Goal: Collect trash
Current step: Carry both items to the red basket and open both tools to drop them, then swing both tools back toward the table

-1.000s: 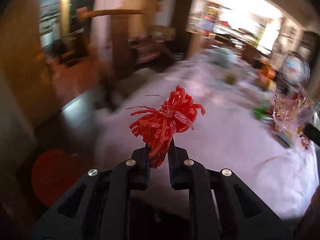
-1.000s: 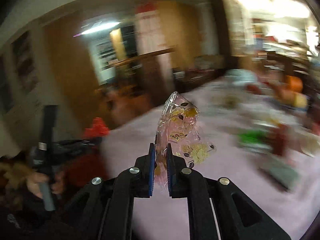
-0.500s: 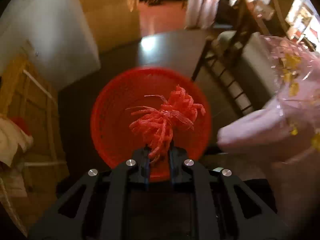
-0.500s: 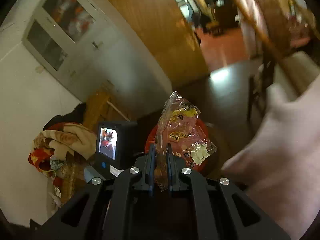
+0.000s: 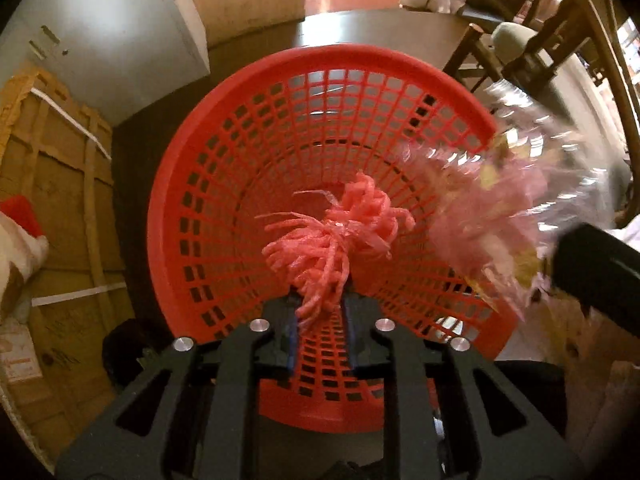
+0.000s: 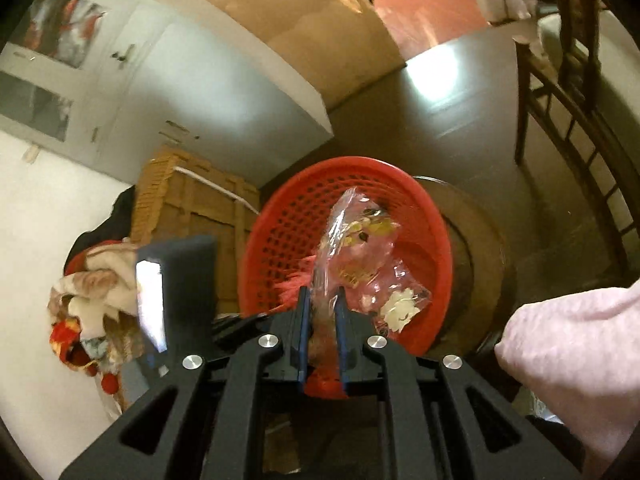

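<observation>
A: Trash items number two. A red shredded tassel (image 5: 336, 240) stands between the fingers of the left gripper (image 5: 320, 336), directly above the mouth of a red lattice basket (image 5: 224, 184) on the floor.

B: Jaw state, left?

A: Opening. A gap shows on each side of the tassel's lower strands, so the pads no longer press on it.

B: And the second item?

A: A clear pink wrapper (image 6: 360, 256) printed with yellow and white flowers rises between the fingers of the right gripper (image 6: 322, 336). Those jaws are opening too; the wrapper's crumpled tail sits loosely in the gap. In the left wrist view the wrapper appears blurred at the basket's right rim.

B: Position relative to the basket?

A: Above its open top, toward the near rim.

B: Surroundings?

A: A strapped cardboard box (image 6: 192, 204) stands just left of the basket, a dark wooden chair (image 6: 576, 120) to the right, and pink cloth (image 6: 576, 360) lies at lower right.
</observation>
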Tool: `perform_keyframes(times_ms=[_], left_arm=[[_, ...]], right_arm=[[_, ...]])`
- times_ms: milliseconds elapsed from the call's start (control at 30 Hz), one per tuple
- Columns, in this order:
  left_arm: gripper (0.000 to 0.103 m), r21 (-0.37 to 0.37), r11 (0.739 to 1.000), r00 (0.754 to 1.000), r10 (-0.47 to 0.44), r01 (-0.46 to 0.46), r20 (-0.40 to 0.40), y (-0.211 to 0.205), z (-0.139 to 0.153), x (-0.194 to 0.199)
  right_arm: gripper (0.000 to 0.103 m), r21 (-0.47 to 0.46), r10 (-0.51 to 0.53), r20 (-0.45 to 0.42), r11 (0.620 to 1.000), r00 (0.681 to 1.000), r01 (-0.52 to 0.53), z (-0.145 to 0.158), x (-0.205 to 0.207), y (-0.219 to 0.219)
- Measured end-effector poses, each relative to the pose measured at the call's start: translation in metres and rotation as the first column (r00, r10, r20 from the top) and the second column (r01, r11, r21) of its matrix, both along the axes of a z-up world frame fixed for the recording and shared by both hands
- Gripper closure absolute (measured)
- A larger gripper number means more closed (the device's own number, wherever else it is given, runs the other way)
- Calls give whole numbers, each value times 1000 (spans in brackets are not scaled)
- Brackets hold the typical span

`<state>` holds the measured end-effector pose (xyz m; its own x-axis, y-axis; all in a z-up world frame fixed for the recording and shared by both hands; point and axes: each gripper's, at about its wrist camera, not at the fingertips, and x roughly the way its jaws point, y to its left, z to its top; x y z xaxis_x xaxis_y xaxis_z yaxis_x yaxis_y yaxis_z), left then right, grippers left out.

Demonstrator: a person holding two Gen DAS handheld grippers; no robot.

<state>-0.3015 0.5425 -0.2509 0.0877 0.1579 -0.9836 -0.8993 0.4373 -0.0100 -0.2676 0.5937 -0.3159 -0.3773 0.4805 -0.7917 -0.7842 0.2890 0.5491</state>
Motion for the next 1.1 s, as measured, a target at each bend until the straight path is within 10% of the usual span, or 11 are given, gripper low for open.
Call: perform_keyframes(times_ms=[133, 567, 800, 1100], left_arm=[[37, 51, 999, 1000, 7, -7, -1, -2, 12, -4], [23, 132, 991, 996, 6, -18, 94, -32, 73, -7], [13, 251, 962, 963, -166, 110, 213, -92, 144, 33], [7, 343, 851, 805, -503, 398, 316, -216, 204, 131]], right_arm=[[66, 17, -11, 21, 1000, 1000, 11, 10, 2, -10], [40, 223, -15, 245, 974, 969, -41, 135, -12, -94], [16, 310, -233, 480, 947, 846, 84, 205, 16, -216], [11, 303, -523, 572, 851, 632, 429, 219, 87, -388]])
